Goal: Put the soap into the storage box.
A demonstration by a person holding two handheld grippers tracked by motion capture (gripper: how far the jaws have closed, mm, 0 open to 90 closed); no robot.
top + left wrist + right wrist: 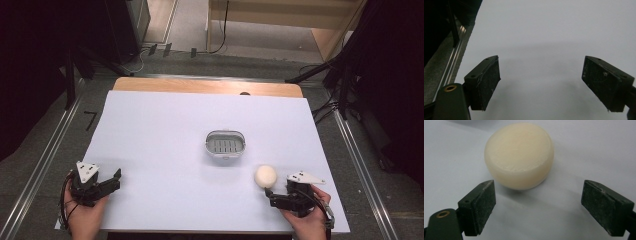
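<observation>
The round cream soap bar (519,155) lies on the white counter (165,150), just ahead of the open, empty right claw (537,207). If closed off-centre, it could be squirted away.

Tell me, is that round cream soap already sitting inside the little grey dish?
No, the soap lies on the white table, apart from the dish, nearer the right gripper.

Your high camera is looking down across the pale lavender worktop (165,150); both gripper cameras are skimming it closely, facing forward.
</observation>
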